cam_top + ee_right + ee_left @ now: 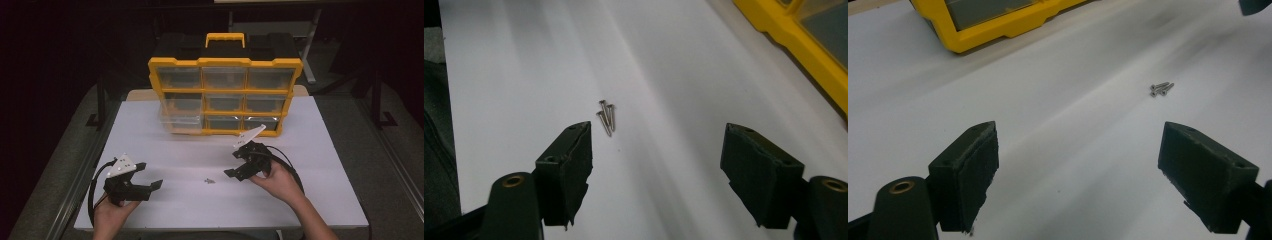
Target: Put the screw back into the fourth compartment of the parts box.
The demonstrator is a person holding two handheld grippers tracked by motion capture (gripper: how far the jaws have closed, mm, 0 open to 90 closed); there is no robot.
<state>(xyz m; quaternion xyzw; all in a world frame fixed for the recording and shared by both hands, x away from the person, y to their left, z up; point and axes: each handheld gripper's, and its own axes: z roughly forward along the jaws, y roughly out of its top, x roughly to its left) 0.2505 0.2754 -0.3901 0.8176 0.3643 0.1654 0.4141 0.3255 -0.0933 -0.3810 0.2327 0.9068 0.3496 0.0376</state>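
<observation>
**Picking up the small screws**

The yellow drawer box (225, 95) stood at twelve o'clock on the white table (310, 190). You held the left gripper (150, 175) and right gripper (234, 164) spread, empty. The screws (209, 180) lay between them; close squarely on one.

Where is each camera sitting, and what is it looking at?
High view: above the person's side, looking forward and down at the white table, yellow drawer box, both hands, left gripper and right gripper.
Left gripper view: rides that gripper, looking over its open jaws at the screws.
Right gripper view: rides that gripper, open jaws, facing the screws.
All share the screws, table and box.
</observation>
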